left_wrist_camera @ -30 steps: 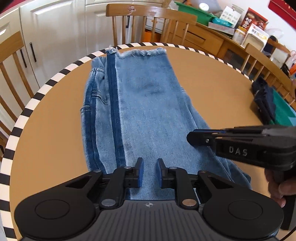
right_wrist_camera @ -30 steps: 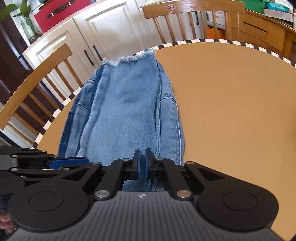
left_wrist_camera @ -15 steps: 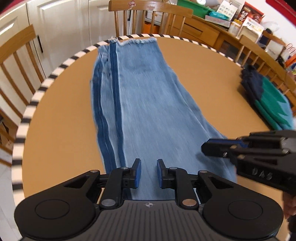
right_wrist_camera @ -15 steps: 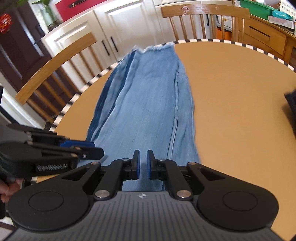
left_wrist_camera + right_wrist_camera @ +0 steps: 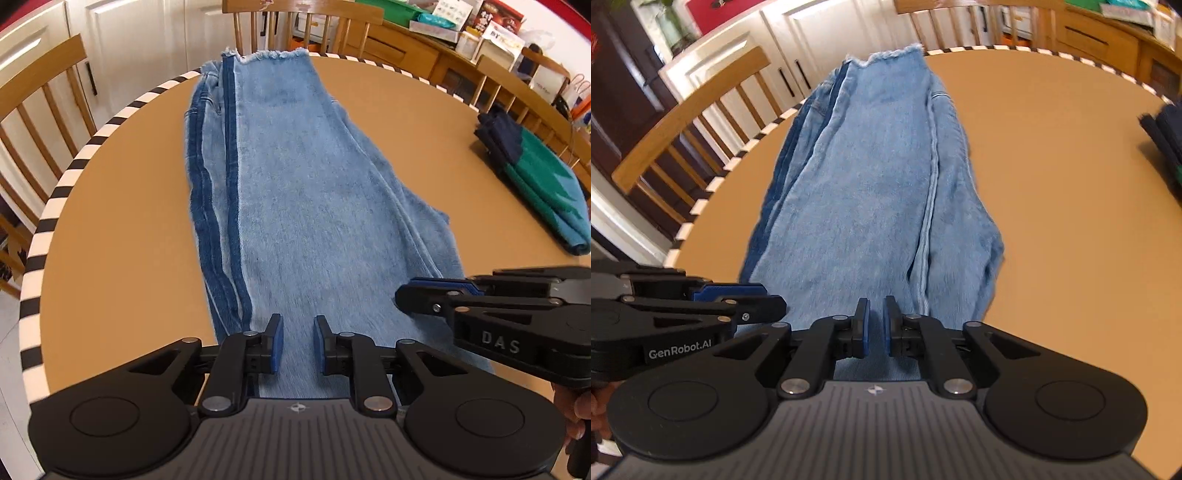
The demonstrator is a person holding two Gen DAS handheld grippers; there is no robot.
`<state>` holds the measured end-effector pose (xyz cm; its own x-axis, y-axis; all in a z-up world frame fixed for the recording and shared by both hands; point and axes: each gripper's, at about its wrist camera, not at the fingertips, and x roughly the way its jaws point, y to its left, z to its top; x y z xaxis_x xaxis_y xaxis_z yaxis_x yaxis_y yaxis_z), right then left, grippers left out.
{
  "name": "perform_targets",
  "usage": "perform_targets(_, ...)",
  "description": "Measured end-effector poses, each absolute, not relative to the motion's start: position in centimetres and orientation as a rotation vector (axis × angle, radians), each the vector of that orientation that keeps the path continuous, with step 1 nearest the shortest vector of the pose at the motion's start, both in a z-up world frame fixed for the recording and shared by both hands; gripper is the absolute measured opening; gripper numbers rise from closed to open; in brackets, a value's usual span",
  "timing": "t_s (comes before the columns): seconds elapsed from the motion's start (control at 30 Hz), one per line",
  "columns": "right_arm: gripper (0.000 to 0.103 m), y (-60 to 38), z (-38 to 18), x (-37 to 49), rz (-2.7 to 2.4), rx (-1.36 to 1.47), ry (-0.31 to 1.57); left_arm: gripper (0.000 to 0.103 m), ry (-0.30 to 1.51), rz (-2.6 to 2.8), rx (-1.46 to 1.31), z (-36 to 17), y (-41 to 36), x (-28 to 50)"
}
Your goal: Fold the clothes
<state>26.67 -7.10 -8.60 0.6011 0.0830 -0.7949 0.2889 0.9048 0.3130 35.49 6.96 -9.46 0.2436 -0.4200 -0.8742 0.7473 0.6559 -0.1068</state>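
Note:
A pair of light blue jeans (image 5: 314, 206) lies lengthwise on the round tan table (image 5: 122, 221), its frayed hem at the far edge; it also shows in the right wrist view (image 5: 871, 192). My left gripper (image 5: 298, 341) is above the near end of the jeans, its jaws slightly apart with nothing between them. My right gripper (image 5: 876, 325) is also above the near end, jaws a little apart and empty. The right gripper shows side-on at the right of the left wrist view (image 5: 413, 291), and the left gripper shows at the left of the right wrist view (image 5: 772, 299).
A stack of folded dark blue and green clothes (image 5: 535, 177) lies at the table's right side. Wooden chairs (image 5: 40, 92) stand around the table's striped rim (image 5: 48, 221). White cabinets (image 5: 757, 62) and a cluttered sideboard (image 5: 436, 40) are behind.
Both grippers have pulled back toward the near end and risen above the jeans. The right gripper's jaws have opened slightly. The jeans now lie stretched out longer on the table.

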Motion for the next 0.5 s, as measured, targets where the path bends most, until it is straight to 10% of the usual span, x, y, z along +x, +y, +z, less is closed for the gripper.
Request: perform_targets(0.5,0.008,-2.1,-9.5,20.7,-0.114,0.280,0.883,0.026,0.950,-0.847,0.407,-10.4,9.9,30.4)
